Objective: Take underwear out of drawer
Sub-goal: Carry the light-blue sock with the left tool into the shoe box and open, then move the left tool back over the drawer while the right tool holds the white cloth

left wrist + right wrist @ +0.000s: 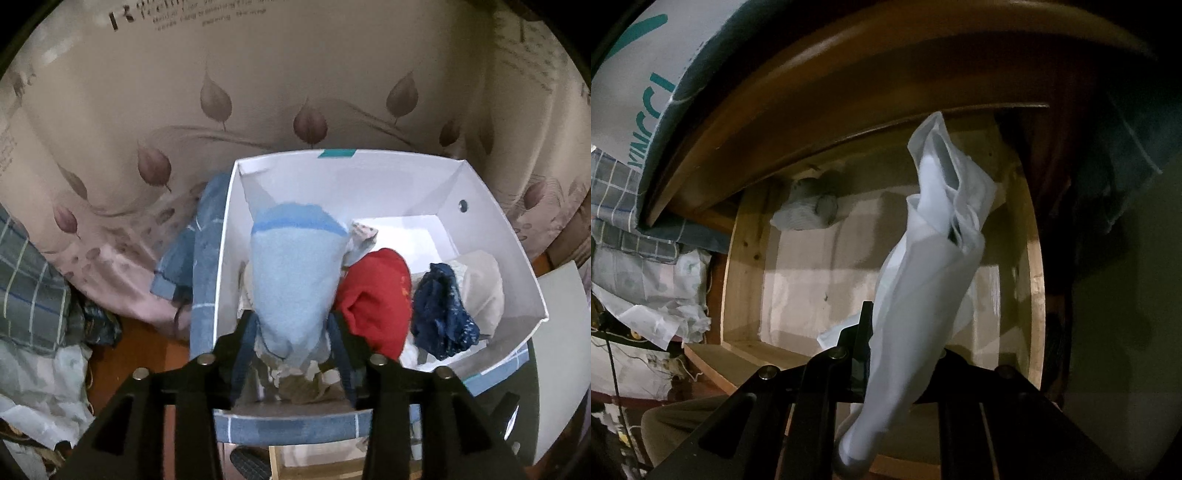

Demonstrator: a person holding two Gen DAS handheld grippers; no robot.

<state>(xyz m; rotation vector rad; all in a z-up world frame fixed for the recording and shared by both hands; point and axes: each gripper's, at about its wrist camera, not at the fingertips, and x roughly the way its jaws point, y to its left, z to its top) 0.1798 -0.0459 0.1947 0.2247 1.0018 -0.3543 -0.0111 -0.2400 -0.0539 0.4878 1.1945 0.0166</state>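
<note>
In the left wrist view my left gripper [291, 328] is shut on a light blue piece of underwear [295, 273] and holds it over a white box [517, 258]. In the box lie a red garment [376, 295], a dark blue one [443, 314] and a cream one [484, 284]. In the right wrist view my right gripper [897, 332] is shut on a white piece of underwear [923, 280], held above the open wooden drawer [750, 243]. A grey rolled garment [809, 214] lies at the drawer's back left corner.
A leaf-patterned curtain or sheet [184, 110] hangs behind the box. Blue checked cloth [203, 240] lies under and left of the box. A wooden top [849, 92] overhangs the drawer. Crumpled plastic bags [657, 295] sit left of the drawer.
</note>
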